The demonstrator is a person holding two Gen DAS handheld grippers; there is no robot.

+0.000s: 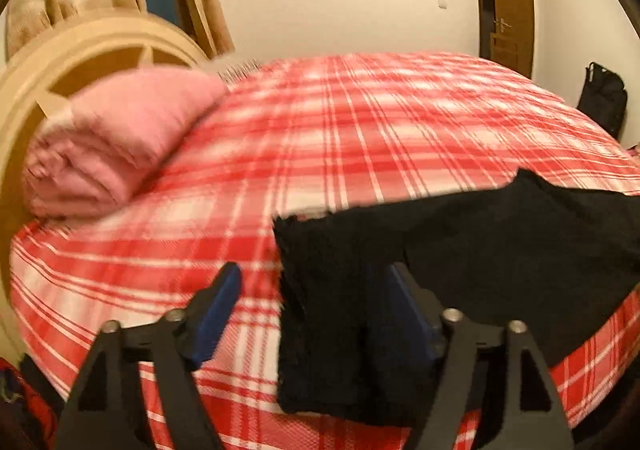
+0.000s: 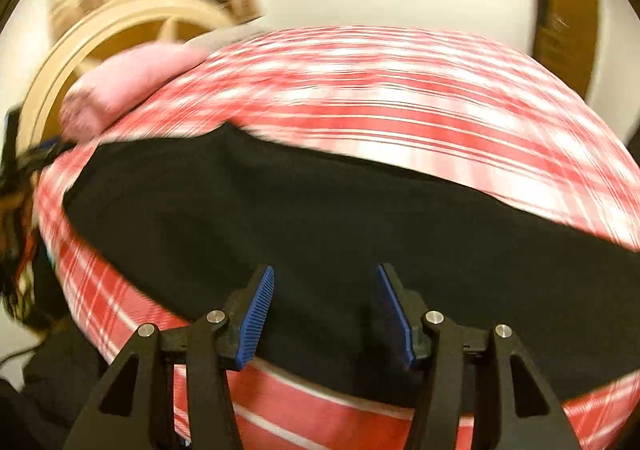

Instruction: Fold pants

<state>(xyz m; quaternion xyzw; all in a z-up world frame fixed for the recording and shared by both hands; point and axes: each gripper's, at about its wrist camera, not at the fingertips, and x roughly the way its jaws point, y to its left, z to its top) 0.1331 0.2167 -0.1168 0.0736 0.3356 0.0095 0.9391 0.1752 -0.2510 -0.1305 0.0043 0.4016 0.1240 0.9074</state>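
Nearest the left wrist camera, the left gripper stood with its jaws wide apart. A flap of the black pants hung between them and draped over the right-hand finger, hiding most of it; nothing was pinched. From the right wrist camera, the right gripper was likewise spread, blue pads well apart, poised at 6 o'clock over the near edge of the pants. Whether its tips touched the cloth could not be told.

The pants lay as one long dark band across the near part of the bed, running from about 9 o'clock to 3 o'clock in the right view.

By the look of it, a fold was about to begin or had just been laid, with both grippers released. The next move likely called for each gripper to close on an edge and carry it over evenly.

Farther off, at 10 o'clock, a folded pink blanket rested against the headboard, well apart from the pants. Beyond, a door stood at 1 o'clock. Both views were blurred. Nothing blocked the fold.
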